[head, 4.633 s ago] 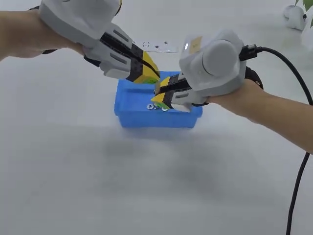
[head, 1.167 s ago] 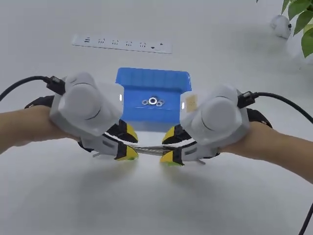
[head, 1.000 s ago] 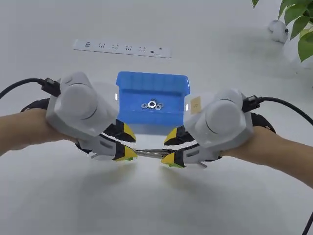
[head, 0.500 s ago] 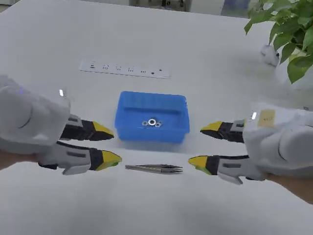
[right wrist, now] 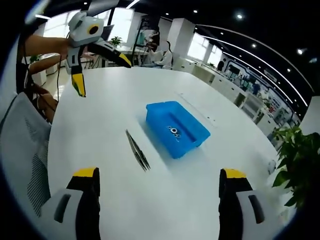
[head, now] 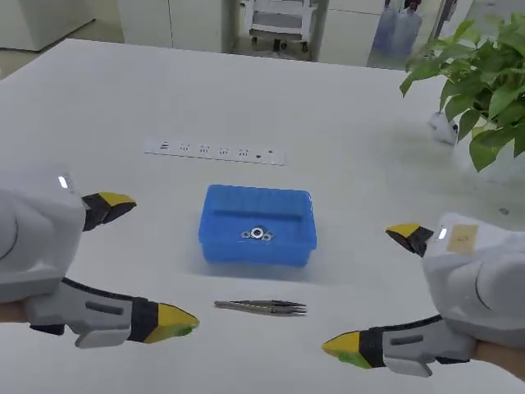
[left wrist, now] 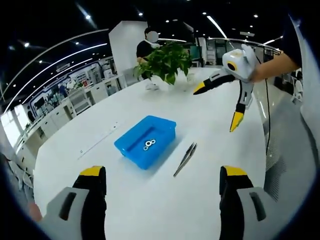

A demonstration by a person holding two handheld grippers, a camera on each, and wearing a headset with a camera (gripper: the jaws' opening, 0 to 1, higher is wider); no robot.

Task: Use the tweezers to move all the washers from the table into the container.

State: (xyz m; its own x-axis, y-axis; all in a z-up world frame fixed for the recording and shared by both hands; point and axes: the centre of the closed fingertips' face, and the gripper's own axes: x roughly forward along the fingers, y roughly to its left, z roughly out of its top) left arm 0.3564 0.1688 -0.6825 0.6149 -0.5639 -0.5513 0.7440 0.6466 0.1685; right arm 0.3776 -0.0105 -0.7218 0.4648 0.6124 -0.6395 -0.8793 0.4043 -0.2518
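Washers [head: 257, 235] in blue container [head: 257, 250] | tweezers [head: 261, 307] nearby | left gripper [head: 153, 261], right gripper [head: 365, 289] gaping, empty

Washers [head: 257, 235] in the container [head: 257, 251] (a tight cluster) are too small to count.

Smooth, matt white counter [head: 369, 164] under a blue plastic container [head: 256, 253] with a faint sheen, holding bright metal washers [head: 257, 235]; silvery metal tweezers [head: 261, 307] beside it; left tool [head: 153, 261] and right tool [head: 369, 289] in matt pale-grey plastic shells with yellow-tipped jaws; white plastic power strip [head: 215, 152] beyond
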